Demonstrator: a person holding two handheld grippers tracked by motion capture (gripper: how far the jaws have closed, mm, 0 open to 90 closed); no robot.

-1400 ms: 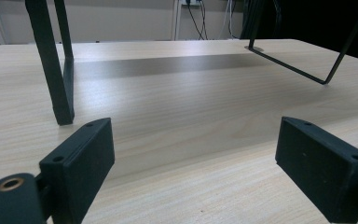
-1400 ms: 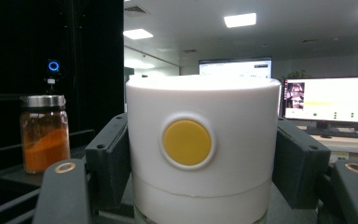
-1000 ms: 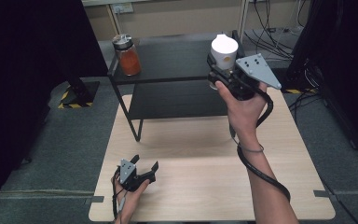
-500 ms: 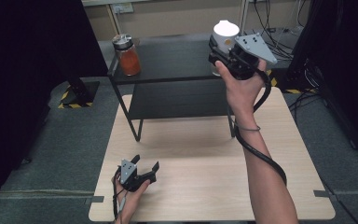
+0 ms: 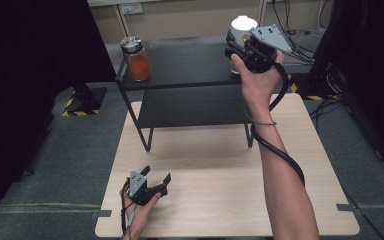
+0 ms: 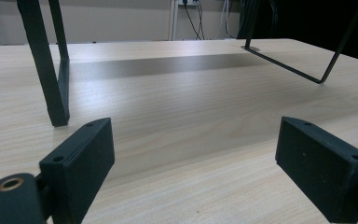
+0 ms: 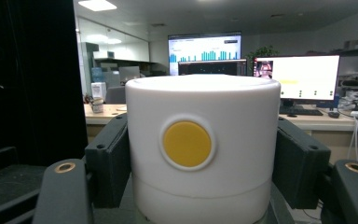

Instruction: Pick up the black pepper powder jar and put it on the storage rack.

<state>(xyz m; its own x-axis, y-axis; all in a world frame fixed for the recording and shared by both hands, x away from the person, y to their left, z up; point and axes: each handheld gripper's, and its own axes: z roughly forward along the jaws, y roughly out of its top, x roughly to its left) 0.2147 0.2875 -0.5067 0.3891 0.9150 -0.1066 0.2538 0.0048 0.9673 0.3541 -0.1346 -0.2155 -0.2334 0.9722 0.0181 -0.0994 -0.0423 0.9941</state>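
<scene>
Right tool (image 5: 240, 47), seen from the high view, is raised at the far right end of the black shelf (image 5: 180, 65), clenched around a white container (image 5: 243, 25) that stands upright, its long axis vertical. The right forearm stretches forward from the bottom edge, the hand wrapped round the tool's body with the grey plate on top and the cable coiled down the arm. An orange-filled jar (image 5: 137, 60) stands at the shelf's far left corner, well apart. The left tool (image 5: 152, 182) rests low on the wooden surface (image 5: 220, 200), near its front left.

From the left gripper view, that tool (image 6: 193, 163) has its jaws spread wide with nothing between them, just above the surface, facing the shelf's legs.

From the right gripper view, both jaws press the container's (image 7: 203, 149) sides; a round yellow spot faces the camera, a detail that the high view lacks. Lit monitors glow behind.
</scene>
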